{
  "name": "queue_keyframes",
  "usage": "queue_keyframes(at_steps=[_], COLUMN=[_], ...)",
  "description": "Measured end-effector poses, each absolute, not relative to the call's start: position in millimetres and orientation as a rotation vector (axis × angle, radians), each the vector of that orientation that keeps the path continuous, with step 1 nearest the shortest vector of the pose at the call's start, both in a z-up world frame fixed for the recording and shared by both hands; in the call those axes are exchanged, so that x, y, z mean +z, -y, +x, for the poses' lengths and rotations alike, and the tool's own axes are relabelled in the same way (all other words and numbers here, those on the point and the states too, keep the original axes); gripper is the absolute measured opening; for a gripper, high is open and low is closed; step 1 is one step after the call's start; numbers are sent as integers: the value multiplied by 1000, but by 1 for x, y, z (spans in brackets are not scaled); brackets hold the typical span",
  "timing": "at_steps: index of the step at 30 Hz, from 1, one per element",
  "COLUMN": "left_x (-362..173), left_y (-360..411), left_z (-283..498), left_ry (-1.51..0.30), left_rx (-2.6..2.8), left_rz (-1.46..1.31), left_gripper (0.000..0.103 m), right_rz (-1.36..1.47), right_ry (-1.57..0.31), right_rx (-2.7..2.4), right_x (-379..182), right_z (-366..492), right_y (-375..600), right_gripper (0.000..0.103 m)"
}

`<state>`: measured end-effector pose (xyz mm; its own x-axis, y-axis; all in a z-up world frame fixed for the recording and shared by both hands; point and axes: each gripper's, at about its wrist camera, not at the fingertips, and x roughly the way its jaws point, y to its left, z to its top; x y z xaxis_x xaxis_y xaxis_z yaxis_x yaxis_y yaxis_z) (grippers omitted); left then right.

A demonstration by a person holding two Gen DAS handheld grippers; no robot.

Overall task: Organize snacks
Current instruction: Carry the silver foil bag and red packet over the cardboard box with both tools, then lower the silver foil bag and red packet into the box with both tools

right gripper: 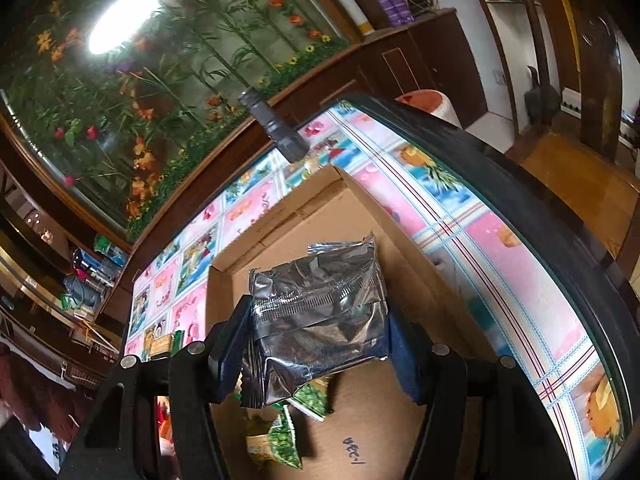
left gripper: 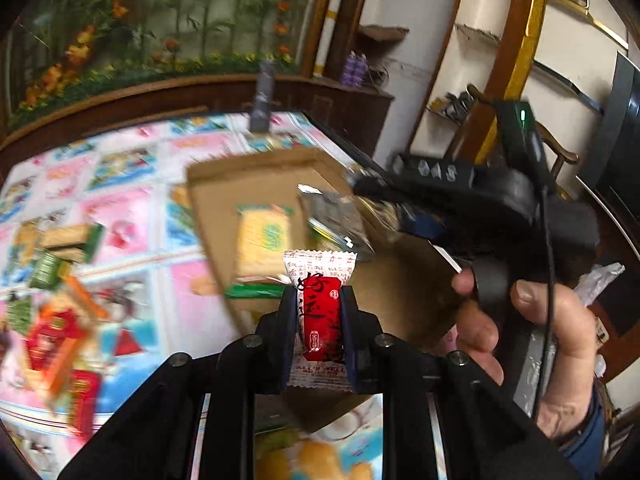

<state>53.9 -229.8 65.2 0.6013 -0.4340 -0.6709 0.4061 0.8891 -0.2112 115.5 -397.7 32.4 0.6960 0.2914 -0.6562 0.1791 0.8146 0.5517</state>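
Left fingers (left gripper: 318, 316) pinch a crinkly red-and-white candy wrapper (left gripper: 320, 312); right fingers (right gripper: 316, 344) clamp a creased silver foil packet (right gripper: 320, 320) above the cardboard box (right gripper: 400, 280).

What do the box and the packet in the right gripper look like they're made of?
Box: plain brown corrugated cardboard by the look, matte, with folded flaps and a handwritten mark. Silver packet in the right gripper: crinkled metallic foil or foil-look plastic film, shiny, mirror-like creases, crimped seal strip.
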Motion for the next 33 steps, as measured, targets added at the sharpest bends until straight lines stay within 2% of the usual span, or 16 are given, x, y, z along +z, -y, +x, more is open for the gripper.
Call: queue_keyframes(at_steps=[10,33], left_x=[33,33], left_y=[242,238], left_z=[57,46], left_ry=[-820,-763], left_rx=[-520,-504], left_rz=[1,78], left_gripper=[20,20], right_rz=[597,466], right_ry=[-871,-935], right_rx=[54,15], right_x=[24,16], right_z=[120,126], right_y=[390,369], right_gripper=[66,66])
